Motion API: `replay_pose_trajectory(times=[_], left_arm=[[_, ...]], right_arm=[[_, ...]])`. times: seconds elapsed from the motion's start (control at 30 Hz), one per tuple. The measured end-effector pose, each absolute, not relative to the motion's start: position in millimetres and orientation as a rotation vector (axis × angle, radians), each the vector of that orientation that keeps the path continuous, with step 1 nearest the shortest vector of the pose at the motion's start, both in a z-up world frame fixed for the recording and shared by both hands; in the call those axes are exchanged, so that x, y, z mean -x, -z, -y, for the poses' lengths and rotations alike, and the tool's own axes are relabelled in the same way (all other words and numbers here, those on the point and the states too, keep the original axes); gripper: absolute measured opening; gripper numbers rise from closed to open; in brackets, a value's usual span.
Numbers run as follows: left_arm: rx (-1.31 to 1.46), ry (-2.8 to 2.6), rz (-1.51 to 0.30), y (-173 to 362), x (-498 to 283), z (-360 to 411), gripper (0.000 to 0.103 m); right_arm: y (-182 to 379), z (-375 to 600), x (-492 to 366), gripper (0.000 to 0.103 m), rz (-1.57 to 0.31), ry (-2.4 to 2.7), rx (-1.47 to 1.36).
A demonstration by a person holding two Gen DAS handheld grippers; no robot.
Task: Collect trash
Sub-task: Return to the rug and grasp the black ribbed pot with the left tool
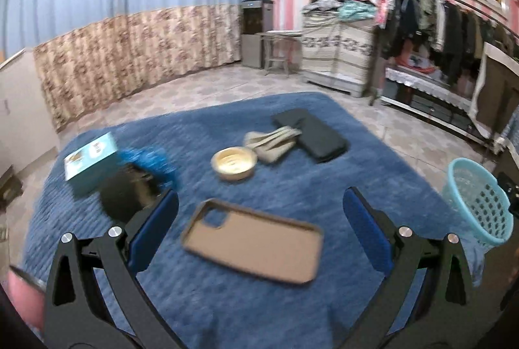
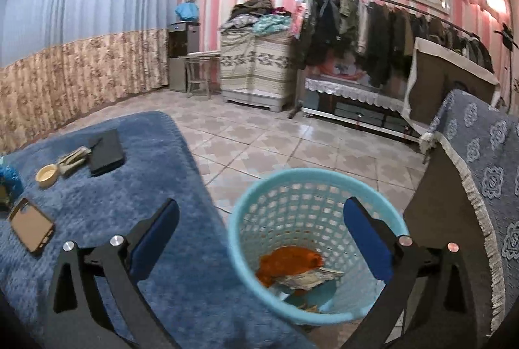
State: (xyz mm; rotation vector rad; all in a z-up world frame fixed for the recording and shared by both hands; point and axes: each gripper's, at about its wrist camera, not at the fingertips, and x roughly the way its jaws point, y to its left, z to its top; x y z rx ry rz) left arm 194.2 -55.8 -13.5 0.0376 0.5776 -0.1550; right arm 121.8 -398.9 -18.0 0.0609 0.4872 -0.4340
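Trash (image 2: 292, 267) lies in the basket (image 2: 246, 212); right tongs (image 2: 261, 229) gape empty above it. Left tongs (image 1: 261, 219), also apart and empty, hover near the phone case (image 1: 253, 248) beside the basket, and might wrongly bin it.

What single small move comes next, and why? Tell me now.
Probably swing the right gripper back from the turquoise basket toward the blue blanket. Its jaws are wide with nothing between them, and orange and paper scraps already lie in the basket, while a crumpled blue wrapper remains by the teal box.
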Motion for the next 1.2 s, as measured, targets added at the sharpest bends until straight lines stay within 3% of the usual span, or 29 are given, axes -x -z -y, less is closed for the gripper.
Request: replay_pose_trajectory(times=[0.6,0.8,1.2], left_arm=[[-0.005,-0.063,-0.593,33,-181,-73,0.098],[0.007,-0.103,-0.624,46,-189,-95,0.098],[0.028,-0.070,-0.652,59,-244,-89,0.098]], right_arm=[[24,270,-183,0.099,-0.459,0.091,0.045],[41,228,-204,0.099,-0.544,0.039,0.113],[50,227,-211,0.099,-0.527,0.059,0.038]])
